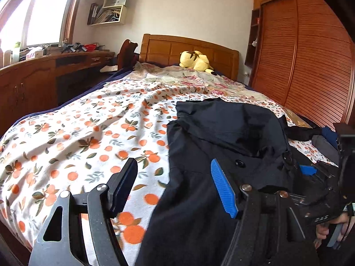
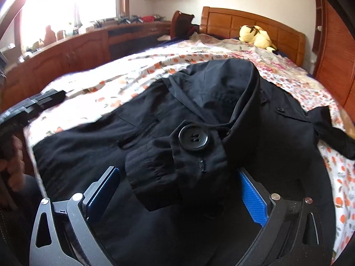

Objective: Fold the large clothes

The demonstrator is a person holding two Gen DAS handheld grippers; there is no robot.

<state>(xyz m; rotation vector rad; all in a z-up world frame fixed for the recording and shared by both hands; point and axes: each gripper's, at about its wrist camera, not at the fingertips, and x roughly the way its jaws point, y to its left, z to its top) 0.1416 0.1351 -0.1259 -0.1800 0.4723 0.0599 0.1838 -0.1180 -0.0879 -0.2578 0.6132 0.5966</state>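
One black coat (image 2: pixel 199 110) is lying partly folded near the bed's (image 1: pixel 66 133) foot edge, cuff (image 2: pixel 177 166) sitting between the spread right gripper (image 2: pixel 177 190), left gripper (image 1: pixel 173 188) hovering spread too, most folds remaining.

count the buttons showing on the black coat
2 in the right wrist view: a large button on the cuff between the open right gripper fingers, a small button near the shoulder. Others may be hidden.

Yellow plush toy (image 1: pixel 196 61) by wooden headboard (image 1: pixel 188 48), orange-print bedsheet (image 1: pixel 88 133), louvered wardrobe (image 1: pixel 315 62) on rt, cluttered desk (image 1: pixel 55 55) under window.
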